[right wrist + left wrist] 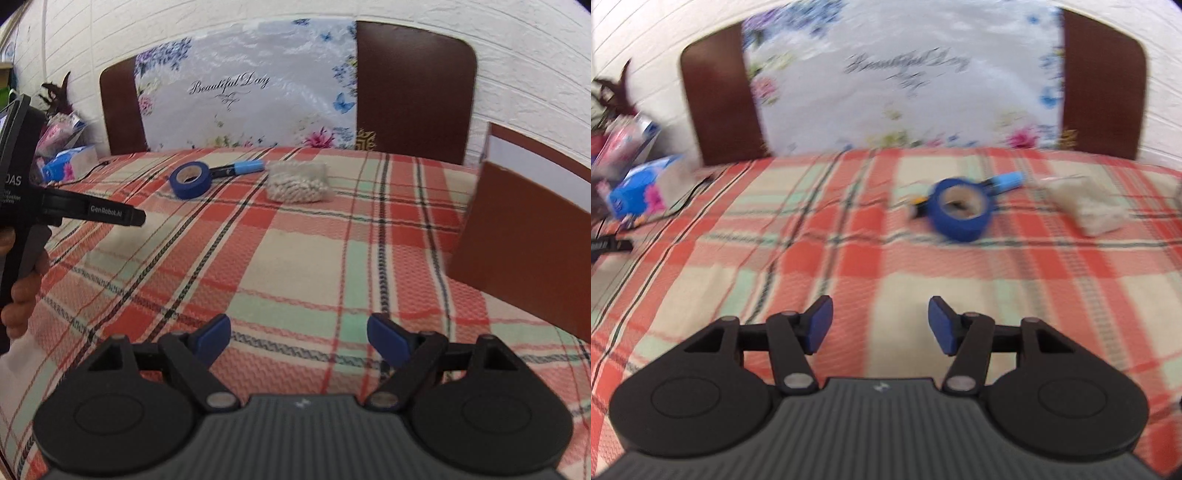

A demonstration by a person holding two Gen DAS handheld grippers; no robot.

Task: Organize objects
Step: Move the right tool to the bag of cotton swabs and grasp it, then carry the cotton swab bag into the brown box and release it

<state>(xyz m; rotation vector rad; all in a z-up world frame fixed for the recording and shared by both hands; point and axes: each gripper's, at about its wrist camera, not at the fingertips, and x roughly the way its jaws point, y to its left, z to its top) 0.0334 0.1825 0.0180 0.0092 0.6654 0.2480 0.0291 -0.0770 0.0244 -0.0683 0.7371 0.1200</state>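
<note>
A blue tape roll [961, 209] lies on the plaid bedspread, with a blue-capped marker [1004, 181] just behind it and a clear bag of white beads [1087, 206] to its right. All three also show in the right wrist view: tape roll [190, 180], marker [240, 168], bead bag [298, 182]. My left gripper [880, 325] is open and empty, well short of the tape. It also shows from the side in the right wrist view [110, 215]. My right gripper [298, 336] is open and empty over the bedspread.
A brown open box [524, 236] stands at the right on the bed. A brown headboard with a floral cloth [243, 92] rises behind. Blue packets [639, 184] and a cable lie at the far left beside the bed.
</note>
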